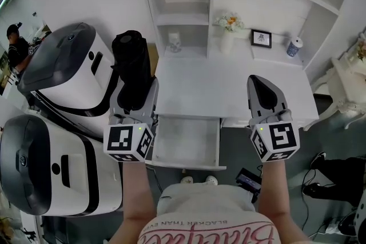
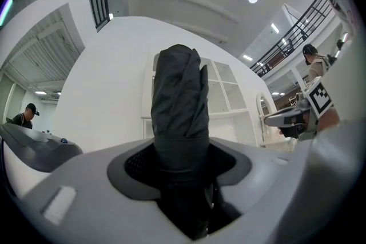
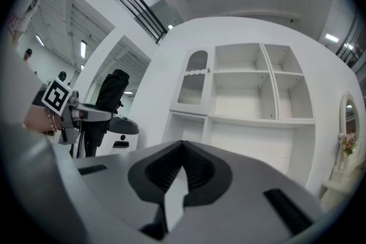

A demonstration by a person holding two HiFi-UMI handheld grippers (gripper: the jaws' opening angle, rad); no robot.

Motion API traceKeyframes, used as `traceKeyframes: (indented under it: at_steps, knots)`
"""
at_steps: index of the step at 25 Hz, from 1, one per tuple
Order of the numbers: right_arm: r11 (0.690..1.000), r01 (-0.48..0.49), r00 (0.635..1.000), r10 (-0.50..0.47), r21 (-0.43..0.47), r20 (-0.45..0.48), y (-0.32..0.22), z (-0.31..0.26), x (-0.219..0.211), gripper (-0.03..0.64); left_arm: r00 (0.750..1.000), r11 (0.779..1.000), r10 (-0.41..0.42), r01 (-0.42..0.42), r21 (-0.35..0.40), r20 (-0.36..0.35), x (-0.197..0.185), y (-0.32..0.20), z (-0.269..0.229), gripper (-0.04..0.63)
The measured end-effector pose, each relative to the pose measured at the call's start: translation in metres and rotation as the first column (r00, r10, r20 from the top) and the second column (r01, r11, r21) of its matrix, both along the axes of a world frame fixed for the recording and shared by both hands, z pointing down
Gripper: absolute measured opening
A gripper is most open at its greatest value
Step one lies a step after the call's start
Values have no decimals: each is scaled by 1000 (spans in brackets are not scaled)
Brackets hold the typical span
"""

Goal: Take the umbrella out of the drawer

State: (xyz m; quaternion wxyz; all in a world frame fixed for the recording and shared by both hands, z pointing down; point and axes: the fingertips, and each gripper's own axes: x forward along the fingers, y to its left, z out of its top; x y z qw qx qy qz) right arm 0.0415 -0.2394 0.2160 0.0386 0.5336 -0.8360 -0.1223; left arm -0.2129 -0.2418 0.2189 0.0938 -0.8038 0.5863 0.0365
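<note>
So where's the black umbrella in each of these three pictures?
Head view: umbrella left of centre, upright in the left gripper.
Left gripper view: dead centre, clamped between the fingers.
Right gripper view: far left, probably the dark shape at the left gripper.
Shared landmark: the white shelf unit.

The left gripper (image 2: 182, 180) clamps a folded black umbrella (image 2: 178, 103) between its jaws. A white shelf unit (image 2: 231, 94) stands beyond.
</note>
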Motion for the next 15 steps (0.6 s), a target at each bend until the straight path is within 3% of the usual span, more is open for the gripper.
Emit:
traceKeyframes:
  at_steps: [15]
  knots:
    - [1000,-3,1000,3,-5,-6,0,5,5,8,999,1000,4,-3,13,-36,0,-2,-4,242]
